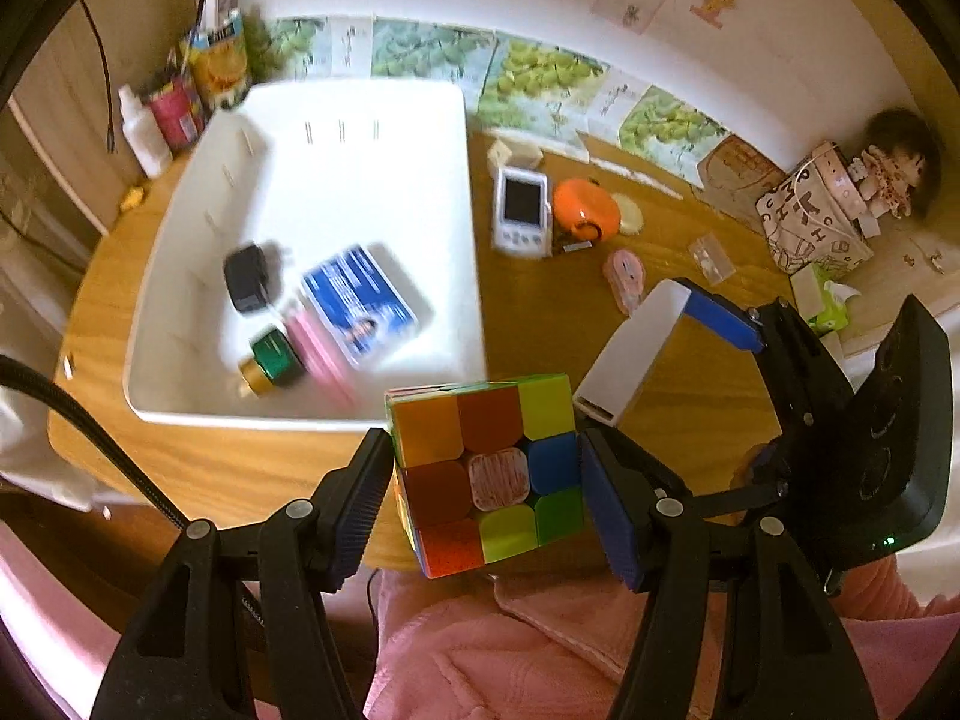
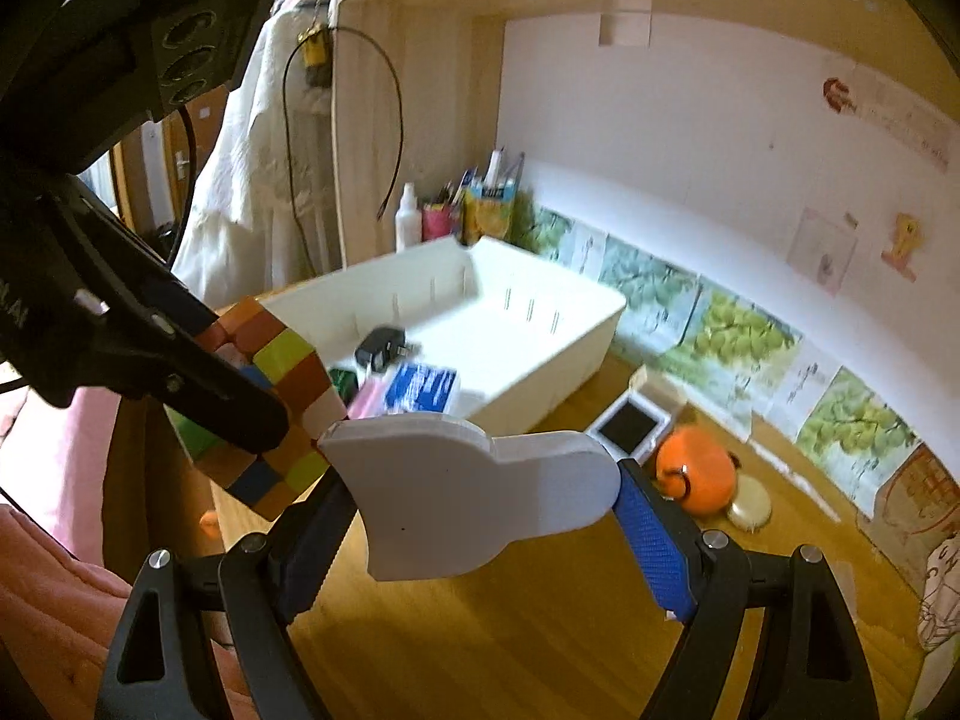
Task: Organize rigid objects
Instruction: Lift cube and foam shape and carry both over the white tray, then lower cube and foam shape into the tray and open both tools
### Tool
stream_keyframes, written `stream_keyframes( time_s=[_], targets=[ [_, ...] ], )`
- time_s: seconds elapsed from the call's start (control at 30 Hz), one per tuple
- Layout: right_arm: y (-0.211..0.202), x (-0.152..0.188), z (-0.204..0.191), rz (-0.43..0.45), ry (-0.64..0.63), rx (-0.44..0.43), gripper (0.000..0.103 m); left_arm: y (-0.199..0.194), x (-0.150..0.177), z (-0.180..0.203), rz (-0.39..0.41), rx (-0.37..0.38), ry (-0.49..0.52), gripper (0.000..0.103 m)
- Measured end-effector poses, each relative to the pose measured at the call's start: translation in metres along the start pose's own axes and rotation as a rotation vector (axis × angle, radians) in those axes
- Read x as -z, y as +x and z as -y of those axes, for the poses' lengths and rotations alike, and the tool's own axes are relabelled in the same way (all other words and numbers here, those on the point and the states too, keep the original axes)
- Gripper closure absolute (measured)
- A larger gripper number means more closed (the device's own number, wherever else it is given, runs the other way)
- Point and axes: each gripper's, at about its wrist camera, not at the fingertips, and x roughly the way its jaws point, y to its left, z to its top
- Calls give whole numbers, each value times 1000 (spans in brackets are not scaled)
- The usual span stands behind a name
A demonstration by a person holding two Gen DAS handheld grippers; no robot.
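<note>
right gripper [image 2: 480,516] clamps a white block [image 2: 468,498] — white bin [image 2: 558,360] behind.

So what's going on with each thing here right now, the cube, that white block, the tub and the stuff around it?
Puzzle cube: clamped in left gripper, lifted off the table.
White block: clamped in right gripper, held in the air.
White tub: on the table, partly filled.
Black charger: lying inside the tub.
Blue card: lying inside the tub.
Orange round case: on the table, outside the tub.
</note>
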Motion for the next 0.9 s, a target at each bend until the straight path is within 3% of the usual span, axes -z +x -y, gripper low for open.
stream_keyframes(
  time_s=[0.5, 0.9],
  targets=[
    [34, -45, -30, 59, 46, 104, 18, -10, -45, -73, 101, -35, 56, 37],
    [75, -69, -45, 22, 104, 152, 17, 4, -71, -116, 197, -13, 76, 37]
  ],
)
